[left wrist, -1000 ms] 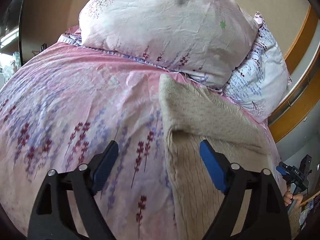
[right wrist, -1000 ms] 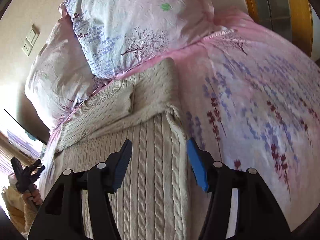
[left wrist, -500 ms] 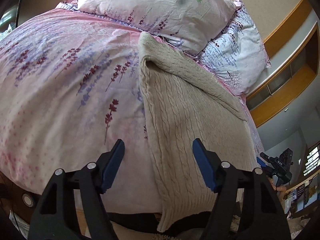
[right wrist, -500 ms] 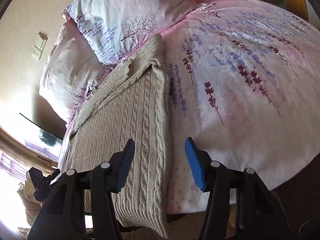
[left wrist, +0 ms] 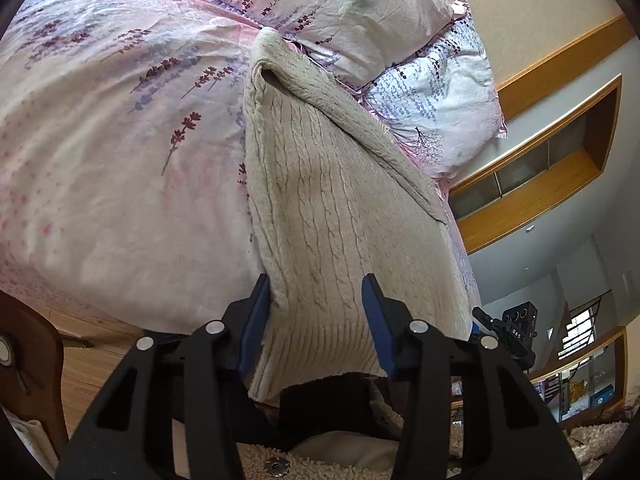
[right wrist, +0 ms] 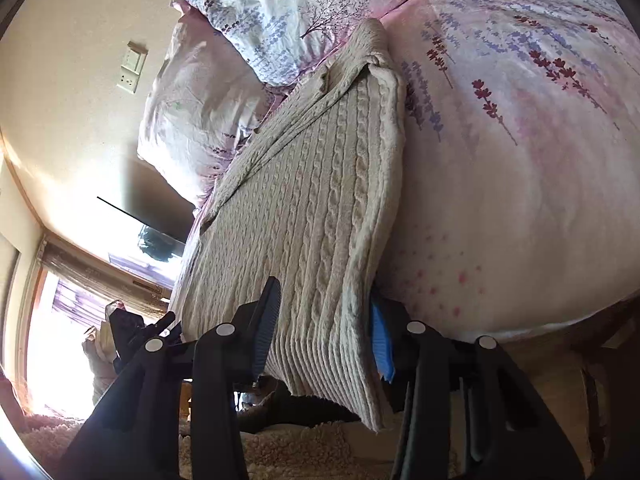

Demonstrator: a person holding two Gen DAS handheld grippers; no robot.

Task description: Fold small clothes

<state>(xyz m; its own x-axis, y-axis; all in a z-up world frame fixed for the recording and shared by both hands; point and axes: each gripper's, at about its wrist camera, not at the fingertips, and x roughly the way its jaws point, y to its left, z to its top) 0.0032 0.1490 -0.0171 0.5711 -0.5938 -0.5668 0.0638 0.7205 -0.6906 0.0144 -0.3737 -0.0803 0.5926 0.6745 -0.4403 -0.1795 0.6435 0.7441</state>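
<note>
as the sweater (left wrist: 332,216) lies lengthwise on the bed (left wrist: 120,160), its long axis runs from the hem at the bottom centre of both views up to the pillows (left wrist: 340,8) at the top. hem hangs off the near bed edge, right at the grippers.

left gripper (left wrist: 318,320) at bottom centre of its view straddles the sweater's left hem corner; jaws have just been closing, fabric between them, left pad at the side edge, right pad looks just off the knit, so not clamped yet by my read. right gripper (right wrist: 324,334) at bottom centre of its view straddles the other hem corner; jaws also just closing, right pad tucked behind the sweater's side edge, left pad over the knit. can't tell if it's pinching yet, looks short of it.

each gripper sits on its own corner, equally near. top end already folded over near the pillows. likely next: pinch both corners and carry the hem up along the long axis toward the pillows.
</note>
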